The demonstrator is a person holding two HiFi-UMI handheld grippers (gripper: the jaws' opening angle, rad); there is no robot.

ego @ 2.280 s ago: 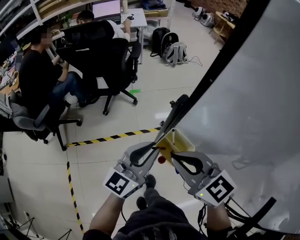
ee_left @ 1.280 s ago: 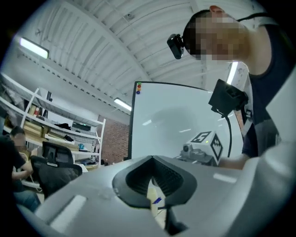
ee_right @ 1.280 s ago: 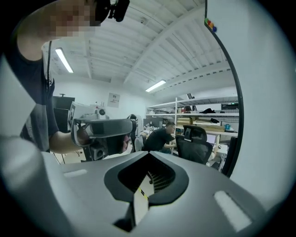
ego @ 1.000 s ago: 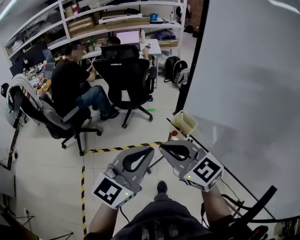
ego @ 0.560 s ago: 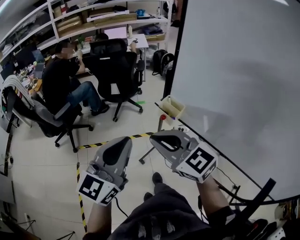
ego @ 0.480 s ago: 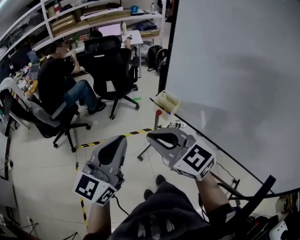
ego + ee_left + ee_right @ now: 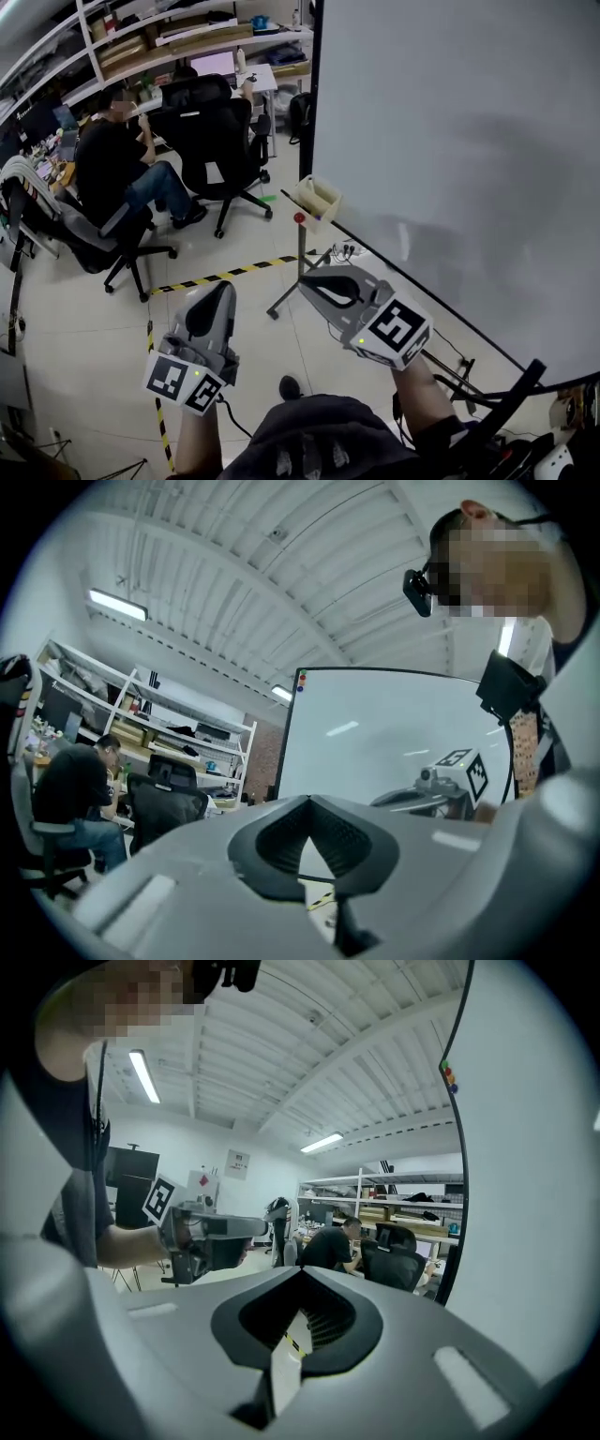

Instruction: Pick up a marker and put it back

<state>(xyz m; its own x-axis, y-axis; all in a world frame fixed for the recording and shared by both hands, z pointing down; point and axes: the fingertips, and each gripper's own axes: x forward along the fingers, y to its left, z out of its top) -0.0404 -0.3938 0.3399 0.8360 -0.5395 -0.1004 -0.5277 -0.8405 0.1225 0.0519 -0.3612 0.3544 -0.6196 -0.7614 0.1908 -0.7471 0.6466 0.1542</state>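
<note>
A whiteboard (image 7: 450, 141) fills the right of the head view. A small yellowish tray (image 7: 317, 197) hangs at its lower left corner, with a red knob (image 7: 300, 217) below it. A few small dark things (image 7: 347, 249) lie on the board's ledge, too small to tell as markers. My left gripper (image 7: 218, 289) is low and left of the board, shut and empty. My right gripper (image 7: 306, 281) is below the tray, also shut with nothing in it. The left gripper view shows shut jaws (image 7: 309, 803) facing the whiteboard (image 7: 375, 752). The right gripper's jaws (image 7: 300, 1274) point into the room.
Two people sit at desks (image 7: 112, 159) to the left, on black office chairs (image 7: 211, 131). Yellow-black tape (image 7: 220, 276) runs across the tiled floor. Shelves (image 7: 178, 37) line the back wall. The board's stand and cables (image 7: 469, 375) are near my right side.
Both grippers have drawn back from the tray, which now sits farther up and away. The left gripper has dropped lower and to the left. Both stay shut and empty.
</note>
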